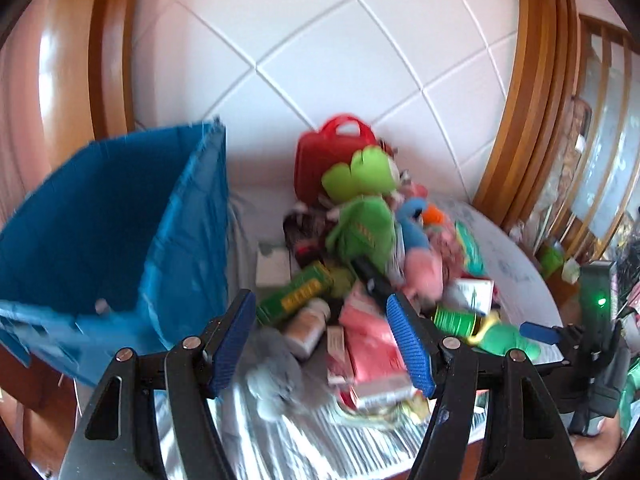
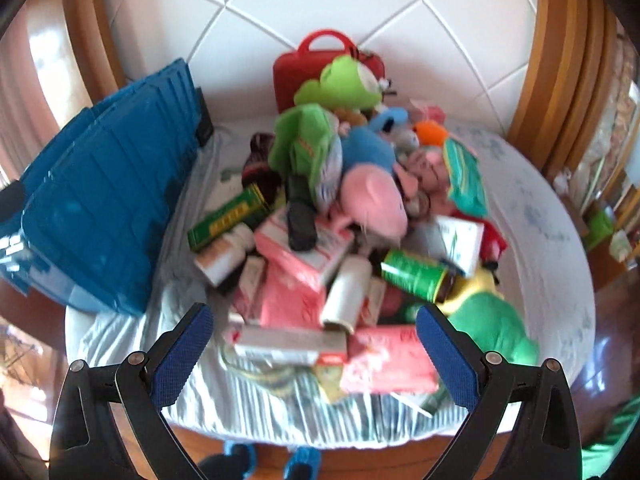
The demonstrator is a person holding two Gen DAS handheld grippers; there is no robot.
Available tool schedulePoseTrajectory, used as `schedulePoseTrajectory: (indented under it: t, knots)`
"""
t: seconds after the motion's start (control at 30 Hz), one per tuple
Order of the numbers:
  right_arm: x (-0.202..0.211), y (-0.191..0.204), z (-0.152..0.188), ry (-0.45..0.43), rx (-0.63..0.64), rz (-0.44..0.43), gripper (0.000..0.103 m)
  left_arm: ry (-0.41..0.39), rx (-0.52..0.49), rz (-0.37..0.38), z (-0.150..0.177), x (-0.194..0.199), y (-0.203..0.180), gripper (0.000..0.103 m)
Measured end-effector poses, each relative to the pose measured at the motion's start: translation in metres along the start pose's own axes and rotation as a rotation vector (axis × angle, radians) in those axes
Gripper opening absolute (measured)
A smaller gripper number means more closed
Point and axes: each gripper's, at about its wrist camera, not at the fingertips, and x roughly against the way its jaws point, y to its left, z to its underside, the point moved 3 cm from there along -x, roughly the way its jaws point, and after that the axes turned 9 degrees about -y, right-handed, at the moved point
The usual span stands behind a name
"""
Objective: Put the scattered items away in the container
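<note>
A blue plastic container (image 1: 100,232) stands at the left on the bed, also seen from outside in the right wrist view (image 2: 108,200). Beside it lies a pile: green plush (image 2: 308,148), pink plush (image 2: 372,196), pink boxes (image 2: 296,300), a green box (image 2: 228,216), a white bottle (image 2: 348,292) and a green can (image 2: 416,276). My left gripper (image 1: 320,340) is open over the pile's near-left part, with a blurred grey soft thing (image 1: 276,376) below it by the left pad. My right gripper (image 2: 316,356) is open above the front boxes, holding nothing.
A red carry case (image 2: 320,68) leans on the white quilted headboard (image 2: 320,0) behind the pile. Wooden posts (image 2: 560,60) flank the bed. The sheet's striped front edge (image 2: 280,412) overhangs; a person's blue shoes (image 2: 240,454) stand below. Cluttered shelves (image 1: 592,160) sit at the right.
</note>
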Motion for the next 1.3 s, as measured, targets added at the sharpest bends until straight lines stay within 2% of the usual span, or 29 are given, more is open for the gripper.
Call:
schedulePoseTrajectory:
  t: [0.2, 0.33, 0.5, 0.8, 0.9, 1.03, 1.2, 1.3]
  knots:
    - [-0.017, -0.029, 0.037, 0.066, -0.071, -0.006, 0.103, 0.091, -0.035, -0.026, 0.039, -0.022, -0.009, 0.067]
    - [-0.027, -0.042, 0.067, 0.122, -0.104, 0.012, 0.103, 0.173, -0.033, -0.035, 0.075, -0.043, 0.001, 0.067]
    - [-0.042, -0.068, 0.101, 0.204, -0.165, 0.069, 0.103, 0.281, -0.030, -0.067, 0.120, -0.076, 0.017, 0.067]
    - [-0.067, -0.116, 0.158, 0.321, -0.313, 0.180, 0.103, 0.438, -0.023, -0.040, 0.179, -0.123, 0.037, 0.067]
    - [-0.074, -0.124, 0.170, 0.350, -0.346, 0.217, 0.103, 0.458, 0.002, -0.040, 0.185, -0.135, 0.045, 0.067]
    - [-0.081, -0.133, 0.179, 0.357, -0.383, 0.242, 0.103, 0.445, 0.013, -0.033, 0.186, -0.151, 0.046, 0.067]
    - [-0.102, -0.151, 0.188, 0.380, -0.409, 0.242, 0.103, 0.461, 0.012, -0.061, 0.197, -0.176, 0.037, 0.067]
    - [-0.116, -0.158, 0.185, 0.367, -0.415, 0.209, 0.103, 0.478, 0.016, -0.124, 0.208, -0.192, 0.039, 0.067]
